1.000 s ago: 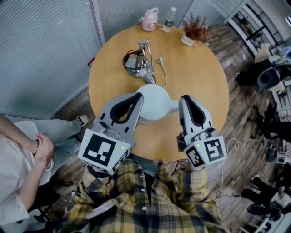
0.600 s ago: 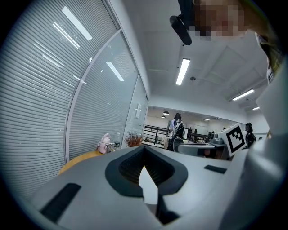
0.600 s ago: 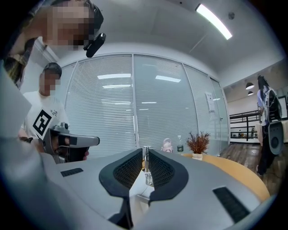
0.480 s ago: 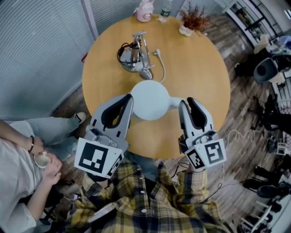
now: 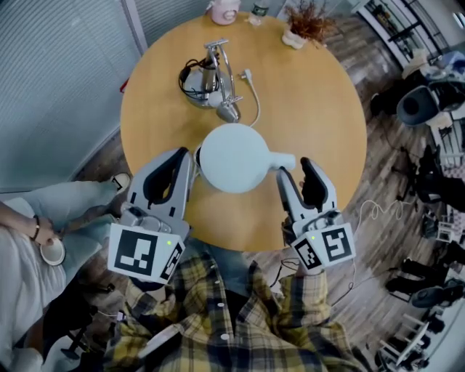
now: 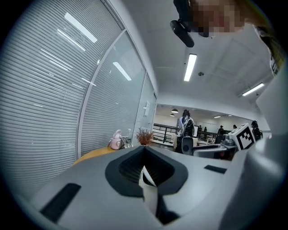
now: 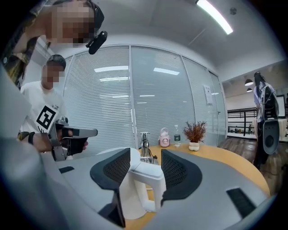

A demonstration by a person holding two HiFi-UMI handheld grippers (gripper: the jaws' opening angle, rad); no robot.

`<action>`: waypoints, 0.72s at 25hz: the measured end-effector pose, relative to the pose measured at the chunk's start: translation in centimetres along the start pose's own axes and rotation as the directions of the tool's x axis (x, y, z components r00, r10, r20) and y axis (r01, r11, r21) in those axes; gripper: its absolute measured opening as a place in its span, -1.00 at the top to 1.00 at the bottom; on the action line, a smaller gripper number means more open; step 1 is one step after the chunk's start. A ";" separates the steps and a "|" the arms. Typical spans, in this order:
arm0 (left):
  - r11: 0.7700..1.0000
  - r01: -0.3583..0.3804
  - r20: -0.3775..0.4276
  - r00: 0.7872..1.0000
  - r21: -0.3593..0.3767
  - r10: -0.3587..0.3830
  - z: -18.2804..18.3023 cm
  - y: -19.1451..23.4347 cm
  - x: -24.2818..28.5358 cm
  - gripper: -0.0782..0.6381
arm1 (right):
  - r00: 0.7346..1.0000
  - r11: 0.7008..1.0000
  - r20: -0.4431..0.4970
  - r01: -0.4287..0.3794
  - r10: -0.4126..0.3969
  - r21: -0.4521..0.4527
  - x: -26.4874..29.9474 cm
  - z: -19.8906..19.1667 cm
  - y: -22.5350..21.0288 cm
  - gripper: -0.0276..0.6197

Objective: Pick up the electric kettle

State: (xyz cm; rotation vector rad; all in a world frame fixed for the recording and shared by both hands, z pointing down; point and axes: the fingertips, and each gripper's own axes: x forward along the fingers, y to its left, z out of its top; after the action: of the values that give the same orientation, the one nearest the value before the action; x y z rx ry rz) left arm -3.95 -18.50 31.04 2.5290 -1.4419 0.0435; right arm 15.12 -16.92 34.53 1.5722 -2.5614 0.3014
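The white electric kettle (image 5: 234,156) stands on the near half of the round wooden table (image 5: 320,109), its handle (image 5: 285,160) pointing right. My right gripper (image 5: 293,169) straddles that handle. Its jaws have just been opening and now stand open, with the handle (image 7: 150,177) between the pads and the kettle body (image 7: 130,200) just beyond. My left gripper (image 5: 190,154) is at the kettle's left side. In the left gripper view that gripper (image 6: 146,173) is shut on a thin white edge of the kettle (image 6: 148,191).
A metal stand with a coiled black cord (image 5: 207,73) and a white plug (image 5: 247,73) sits behind the kettle. At the far edge are a pink jug (image 5: 221,10), a bottle (image 5: 260,9) and a potted plant (image 5: 309,23). A person (image 5: 29,243) sits at left.
The kettle and both grippers have sunk and come nearer to the table's front. My right jaws, closed on the handle before, have spread apart. The left grip is unchanged.
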 end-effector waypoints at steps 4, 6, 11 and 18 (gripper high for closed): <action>1.000 -0.018 -0.017 1.000 -0.014 0.018 -1.1 0.9 0.1 0.77 | 1.000 1.000 -0.015 0.003 -0.003 0.015 -0.1 -1.4 -0.2 0.19; 0.999 -0.030 -0.026 0.999 -0.021 0.029 -1.6 1.5 0.1 0.77 | 0.999 1.000 -0.034 0.006 -0.006 0.025 0.0 -2.4 -0.5 0.18; 0.998 -0.051 -0.053 0.997 -0.026 0.049 -2.9 2.3 -0.1 0.77 | 0.997 0.999 -0.075 0.018 -0.015 0.045 0.0 -4.7 -1.0 0.17; 0.998 -0.055 -0.074 0.996 -0.030 0.053 -4.5 3.0 0.8 0.77 | 0.993 0.998 -0.120 0.031 -0.024 0.062 1.1 -7.7 -2.1 0.17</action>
State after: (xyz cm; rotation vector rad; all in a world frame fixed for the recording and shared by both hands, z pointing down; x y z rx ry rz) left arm -5.71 -19.64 36.12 2.4362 -1.4709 0.1193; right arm 16.43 -17.05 42.44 1.5591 -2.4612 0.4630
